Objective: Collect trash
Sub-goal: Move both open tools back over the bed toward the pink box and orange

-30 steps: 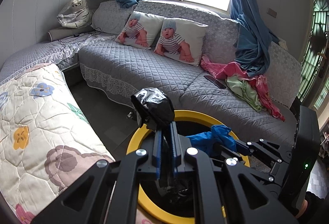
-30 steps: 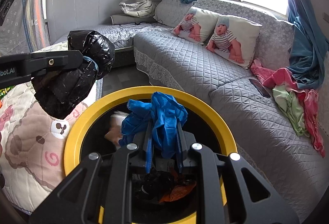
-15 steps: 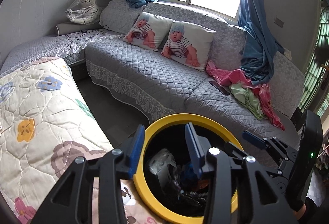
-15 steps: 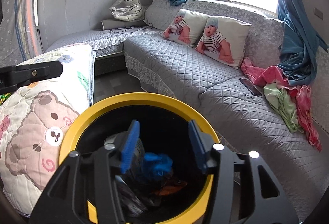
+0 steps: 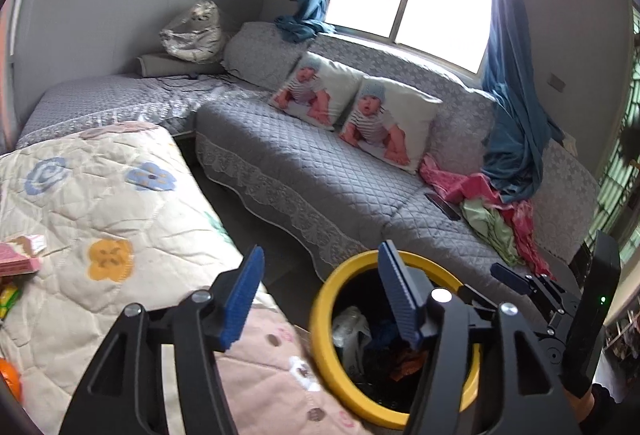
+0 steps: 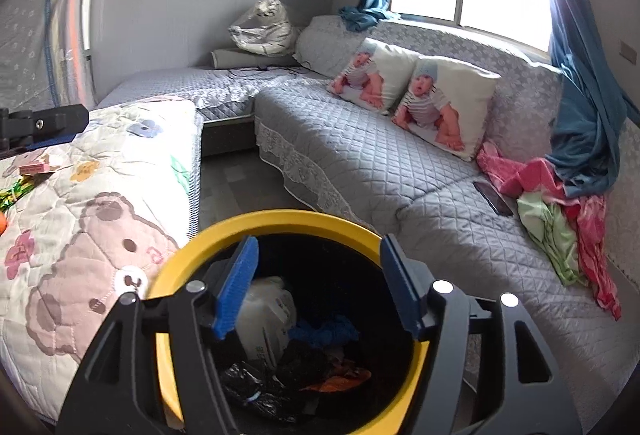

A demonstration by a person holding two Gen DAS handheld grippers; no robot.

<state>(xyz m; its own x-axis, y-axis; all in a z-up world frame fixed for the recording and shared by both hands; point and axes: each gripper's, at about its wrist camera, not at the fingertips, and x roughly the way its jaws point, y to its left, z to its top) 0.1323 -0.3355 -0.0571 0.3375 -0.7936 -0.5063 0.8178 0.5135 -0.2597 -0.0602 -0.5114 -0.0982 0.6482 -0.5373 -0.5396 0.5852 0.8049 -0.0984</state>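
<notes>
- Both grippers are released and empty, jaws opening wider: the left gripper (image 5: 320,295) beside the yellow-rimmed bin (image 6: 280,223), the right gripper (image 6: 318,283) above it.
- The trash (image 6: 320,331) lies inside the bin already.
- Next, I think, lift clear — the pink packet (image 6: 36,168) on the quilt (image 6: 120,163) waits.

Opening, empty tongs (image 6: 316,283) over bin (image 6: 280,221)

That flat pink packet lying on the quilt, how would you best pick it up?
Grip the pink packet across its thin edge nearest the yellow bin, coming in low from that side. It lies flat on the quilt, so only its edges offer a hold.
</notes>
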